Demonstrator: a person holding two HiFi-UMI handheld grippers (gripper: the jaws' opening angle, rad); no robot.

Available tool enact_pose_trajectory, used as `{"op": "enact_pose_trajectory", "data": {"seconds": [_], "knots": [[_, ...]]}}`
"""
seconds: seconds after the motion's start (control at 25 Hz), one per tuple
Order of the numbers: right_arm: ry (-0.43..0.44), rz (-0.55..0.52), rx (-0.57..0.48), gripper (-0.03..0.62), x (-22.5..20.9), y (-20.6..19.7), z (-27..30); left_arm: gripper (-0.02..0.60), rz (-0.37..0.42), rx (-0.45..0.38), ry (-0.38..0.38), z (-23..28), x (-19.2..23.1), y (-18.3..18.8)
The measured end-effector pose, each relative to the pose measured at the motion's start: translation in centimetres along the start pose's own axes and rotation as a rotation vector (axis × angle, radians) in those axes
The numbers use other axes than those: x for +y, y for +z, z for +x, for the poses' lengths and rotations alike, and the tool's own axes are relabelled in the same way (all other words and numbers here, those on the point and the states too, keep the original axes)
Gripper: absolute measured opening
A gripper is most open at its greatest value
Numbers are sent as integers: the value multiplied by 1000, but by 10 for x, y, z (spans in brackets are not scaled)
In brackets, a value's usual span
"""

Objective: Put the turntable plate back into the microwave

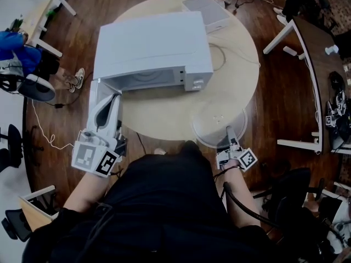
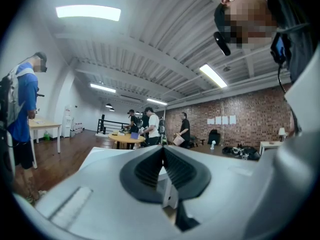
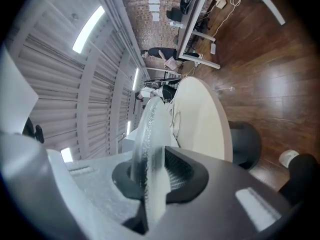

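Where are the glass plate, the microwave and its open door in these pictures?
glass plate (image 1: 218,122): head view, on its clear middle.
microwave (image 1: 151,45): head view, on its white top.
microwave door (image 1: 102,93): head view, on the white panel of the swung-open door.

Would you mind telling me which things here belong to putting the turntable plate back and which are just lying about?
In the job:
- turntable plate, gripped by the right gripper
- microwave, cavity open
- round table it stands on

Lying about:
- white box behind the microwave
- cable on the table
- desk at the right
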State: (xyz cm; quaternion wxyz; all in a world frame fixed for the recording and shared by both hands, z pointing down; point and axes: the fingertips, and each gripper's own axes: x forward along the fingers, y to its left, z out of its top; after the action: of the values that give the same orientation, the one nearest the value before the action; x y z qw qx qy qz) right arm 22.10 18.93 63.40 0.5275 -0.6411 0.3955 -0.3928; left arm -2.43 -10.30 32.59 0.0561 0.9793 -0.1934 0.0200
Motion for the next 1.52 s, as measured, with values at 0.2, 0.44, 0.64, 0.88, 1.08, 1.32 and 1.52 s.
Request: {"op": "enact_pose_trajectory", "data": {"seconds": [0.2, 0.44, 0.64, 0.88, 1.08, 1.32, 1.52], "knots": [[19, 11, 16, 31, 9, -14, 4, 8, -21, -13, 17, -16, 10, 3], [39, 20, 51, 31, 17, -37, 15, 8, -10, -42, 33, -35, 22, 10], [54, 35, 93, 31, 23, -57, 24, 8, -8, -57, 58, -49, 30, 12], [56, 37, 149, 31, 29, -80, 37, 8, -7, -55, 85, -66, 42, 10], [84, 55, 193, 31, 37, -100, 49, 8, -7, -54, 118, -80, 52, 8], [99, 66, 227, 32, 42, -116, 63, 8, 8, -62, 140, -92, 61, 12], [118, 64, 237, 32, 49, -124, 77, 8, 38, -50, 116, -99, 59, 11]]}}
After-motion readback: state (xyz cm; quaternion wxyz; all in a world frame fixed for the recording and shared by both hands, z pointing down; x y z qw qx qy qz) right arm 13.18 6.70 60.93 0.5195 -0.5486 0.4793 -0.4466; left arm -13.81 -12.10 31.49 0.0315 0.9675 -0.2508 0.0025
